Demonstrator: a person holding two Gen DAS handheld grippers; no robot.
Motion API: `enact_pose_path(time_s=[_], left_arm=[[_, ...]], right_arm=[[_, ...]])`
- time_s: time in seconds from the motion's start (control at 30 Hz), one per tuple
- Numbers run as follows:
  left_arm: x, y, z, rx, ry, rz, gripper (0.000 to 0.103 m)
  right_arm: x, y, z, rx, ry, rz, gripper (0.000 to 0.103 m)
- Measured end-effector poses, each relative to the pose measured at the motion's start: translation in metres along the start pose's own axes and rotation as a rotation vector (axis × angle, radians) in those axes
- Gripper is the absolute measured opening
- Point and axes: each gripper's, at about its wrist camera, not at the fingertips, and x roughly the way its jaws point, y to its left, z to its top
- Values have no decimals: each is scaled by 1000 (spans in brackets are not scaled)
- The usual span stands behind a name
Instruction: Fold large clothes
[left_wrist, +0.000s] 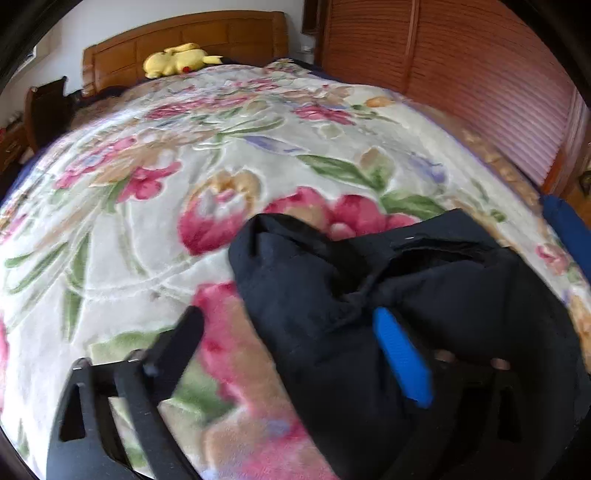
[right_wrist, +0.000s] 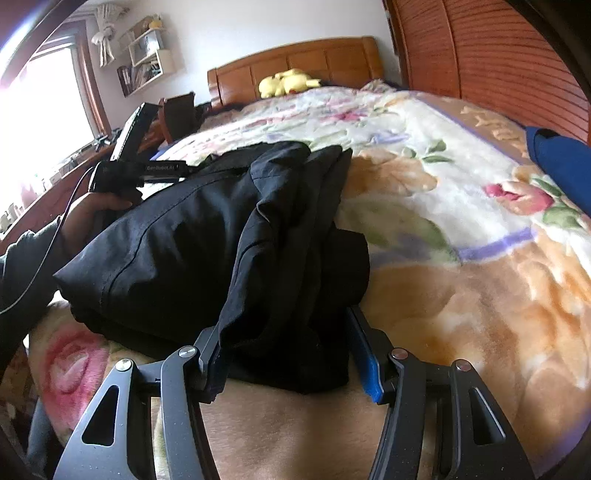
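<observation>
Right wrist | black garment (right_wrist: 207, 236) bunched, creased | right claw (right_wrist: 288, 354) apart | left claw (left_wrist: 295, 332) apart

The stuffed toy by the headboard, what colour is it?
Yellow stuffed toy; the left wrist view shows it best.

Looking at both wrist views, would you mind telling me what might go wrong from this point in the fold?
1. The left gripper is wide open with the black garment draped over only one finger, so the cloth may slide off.
2. The garment is bunched and layered between the right gripper fingers; a grasp there could pinch several layers and spoil the fold.
3. It lies on a plush floral blanket, which either gripper might catch too.
</observation>
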Motion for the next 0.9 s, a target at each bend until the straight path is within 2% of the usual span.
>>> enact_pose_path(time_s=[0.03,0.1,0.13,0.2,0.3,0.4,0.47,0.6,0.7,0.9], left_arm=[[0,0,1,-14,7,-40,66],[-1,-2,2,-18,14,-51,54],[-1,-4,3,-10,16,-54,51],[-2,-7,5,-4,18,-38,37],[-13,-10,8,-2,2,-5,24],[-36,-21,12,32,-45,36,18],[-53,-27,17,45,-72,48,16],[-87,-43,26,77,-123,62,14],[-119,-66,34,111,-197,71,13],[-163,-130,72,169,-294,3,13]], right_arm=[[1,-2,2,11,12,17,58],[2,-6,4,33,23,45,54],[2,-6,5,38,27,61,48],[1,-5,6,43,26,82,40],[-5,-5,6,54,-8,78,29],[-16,0,8,46,-59,57,18],[-28,0,12,57,-104,73,12],[-52,2,26,31,-178,62,10],[-72,-2,35,13,-227,49,9],[-140,-32,54,-33,-332,-42,9]])
